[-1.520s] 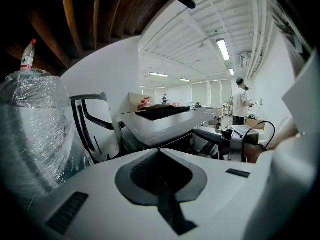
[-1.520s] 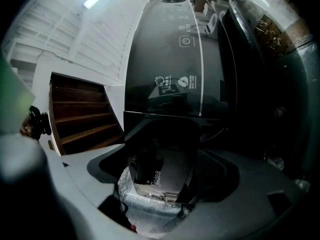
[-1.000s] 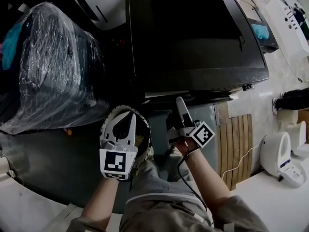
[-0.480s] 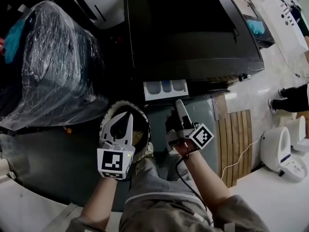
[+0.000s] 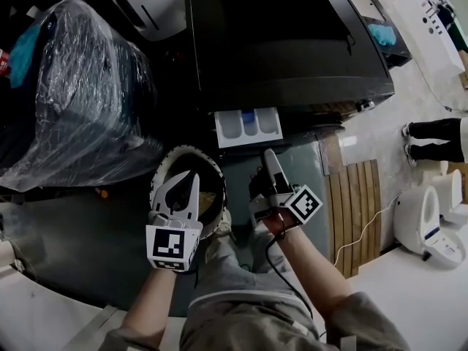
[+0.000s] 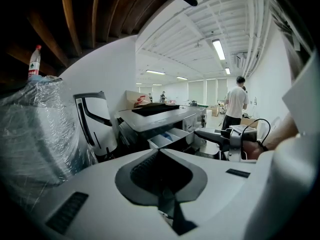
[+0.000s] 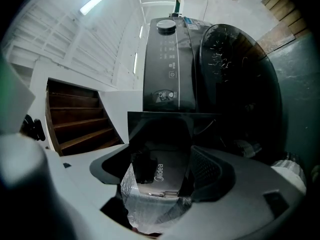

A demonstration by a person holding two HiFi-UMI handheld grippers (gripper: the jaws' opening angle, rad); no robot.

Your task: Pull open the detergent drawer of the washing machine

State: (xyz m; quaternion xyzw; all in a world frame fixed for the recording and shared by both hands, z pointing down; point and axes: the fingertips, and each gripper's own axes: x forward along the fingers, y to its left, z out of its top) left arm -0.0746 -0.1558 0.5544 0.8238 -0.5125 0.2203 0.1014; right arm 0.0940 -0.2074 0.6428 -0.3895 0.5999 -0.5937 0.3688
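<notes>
Dim, cluttered floor runs up to a dark washing machine on the far side, with a plastic-wrapped appliance to its left. From the left part of the machine's near face the detergent drawer stands well out, its pale compartments showing. Just near of it, the right gripper points level at the drawer front. Its jaws are wide apart, though they have just eased slightly closer. The dark front sits ahead of the gap, with no pad pressing on it. The left gripper, nearer and to the left, has its jaws together on nothing. With no real clamp, a finger could slip off the front, or a hard tug could jerk the drawer past its stop.
</notes>
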